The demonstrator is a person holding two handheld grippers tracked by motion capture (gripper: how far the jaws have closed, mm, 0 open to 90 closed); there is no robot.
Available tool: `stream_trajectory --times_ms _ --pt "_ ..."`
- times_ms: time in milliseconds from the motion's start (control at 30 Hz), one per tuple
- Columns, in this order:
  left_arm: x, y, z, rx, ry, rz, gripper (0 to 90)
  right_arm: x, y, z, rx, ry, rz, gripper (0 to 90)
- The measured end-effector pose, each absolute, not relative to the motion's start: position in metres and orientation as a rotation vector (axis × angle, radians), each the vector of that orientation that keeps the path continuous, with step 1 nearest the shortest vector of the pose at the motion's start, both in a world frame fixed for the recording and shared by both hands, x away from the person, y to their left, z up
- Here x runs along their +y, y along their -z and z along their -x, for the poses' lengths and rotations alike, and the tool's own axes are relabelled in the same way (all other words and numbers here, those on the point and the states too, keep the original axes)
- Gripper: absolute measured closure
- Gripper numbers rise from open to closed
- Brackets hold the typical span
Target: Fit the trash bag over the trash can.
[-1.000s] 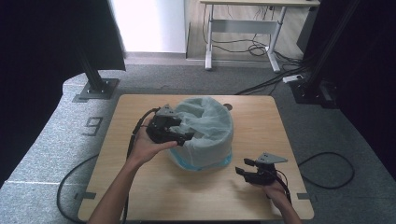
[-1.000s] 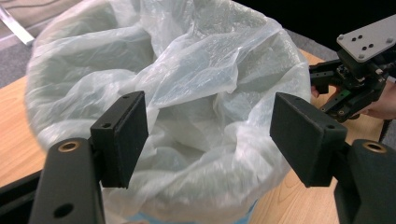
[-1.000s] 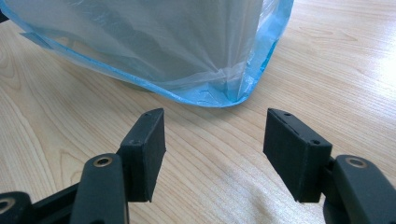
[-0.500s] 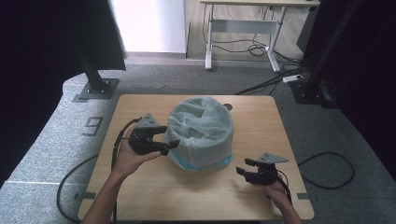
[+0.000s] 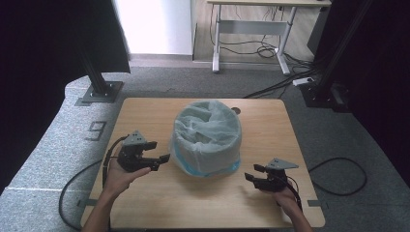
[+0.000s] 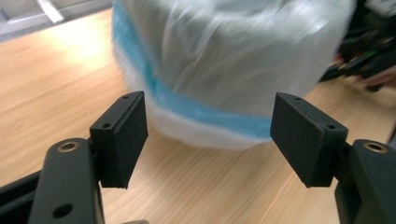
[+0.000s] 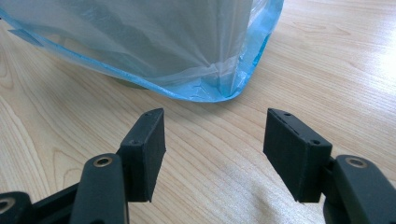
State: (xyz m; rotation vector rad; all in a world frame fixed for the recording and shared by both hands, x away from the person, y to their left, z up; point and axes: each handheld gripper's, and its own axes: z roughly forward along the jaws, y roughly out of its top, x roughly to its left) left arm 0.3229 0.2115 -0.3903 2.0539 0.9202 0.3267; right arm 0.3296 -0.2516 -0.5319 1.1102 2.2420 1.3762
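Flanking a bag-lined bin (image 5: 208,137) on the table (image 5: 145,108): left gripper (image 5: 162,163) and right gripper (image 5: 251,173), both wide open, holding nothing.

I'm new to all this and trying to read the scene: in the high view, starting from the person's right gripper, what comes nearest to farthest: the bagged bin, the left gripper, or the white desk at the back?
From the right gripper, low on the table's right:
1. Bagged bin, just up-left of it, mid-table.
2. Left gripper, beyond the bin, on the table's left.
3. White desk, on the floor far behind the table.
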Motion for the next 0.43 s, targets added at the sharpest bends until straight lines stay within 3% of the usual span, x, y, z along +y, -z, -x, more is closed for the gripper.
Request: stream_trajectory --times_ms 433 --pt "0.217 0.411 -0.328 0.967 -0.305 -2.069 27.2 -0.254 0.533 -0.331 2.236 -1.372 -1.123 37.6"
